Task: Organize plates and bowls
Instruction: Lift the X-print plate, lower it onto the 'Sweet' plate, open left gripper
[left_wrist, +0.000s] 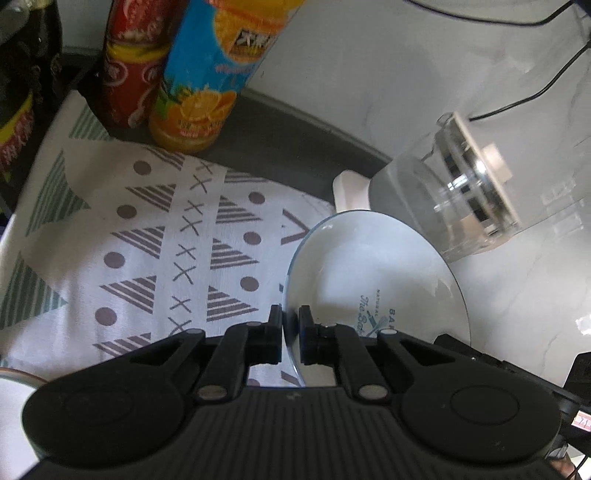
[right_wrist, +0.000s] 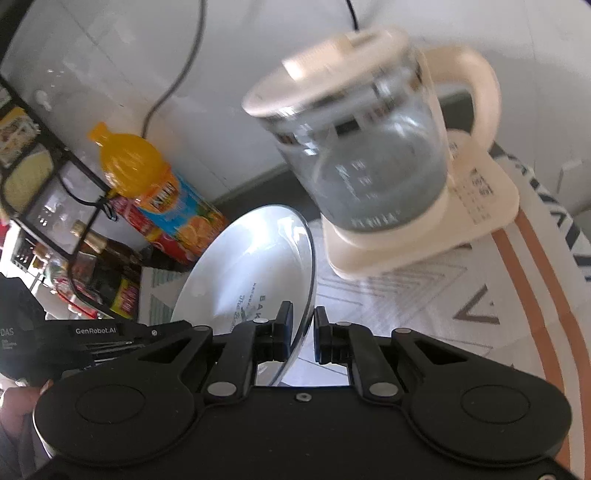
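Observation:
A white plate (left_wrist: 376, 269) with blue lettering is held off the patterned tablecloth (left_wrist: 147, 236), tilted on edge. My left gripper (left_wrist: 291, 321) is shut on its rim at one side. My right gripper (right_wrist: 303, 319) is shut on the rim of the same plate (right_wrist: 255, 254) at the opposite side. The left gripper's black body also shows at the lower left of the right wrist view (right_wrist: 92, 332). The rim of another white dish (left_wrist: 14, 384) shows at the lower left of the left wrist view.
A glass kettle (right_wrist: 373, 155) on a cream base stands just beyond the plate; it also shows in the left wrist view (left_wrist: 465, 192). An orange juice bottle (left_wrist: 210, 74), a red bottle (left_wrist: 133, 62) and a dark bottle (left_wrist: 22, 81) stand at the back. A wire rack (right_wrist: 55, 192) stands at left.

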